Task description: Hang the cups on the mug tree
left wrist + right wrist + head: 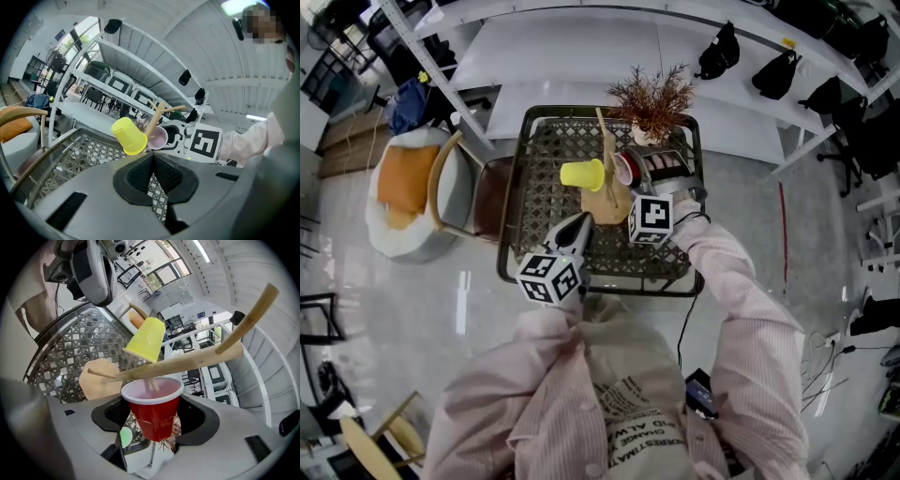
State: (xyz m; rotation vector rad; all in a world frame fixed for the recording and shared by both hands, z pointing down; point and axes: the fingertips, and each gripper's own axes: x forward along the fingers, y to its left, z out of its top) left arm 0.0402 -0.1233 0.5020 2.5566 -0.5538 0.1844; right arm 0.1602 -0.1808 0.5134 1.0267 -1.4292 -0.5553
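Left claw [152, 158] clenched, empty, parked over the near table [534, 192] edge, bracing nothing. Right claw [154, 427] grasping the red cup [151, 401], mouth against the mug tree [187, 361], one peg [151, 382] poking just inside the rim. Yellow cup [146, 339] hangs on a peg beyond. Risk: peg looks barely seated, so letting go here likely drops the cup. Pushing harder could tip the unbraced tree and shake the yellow one off.
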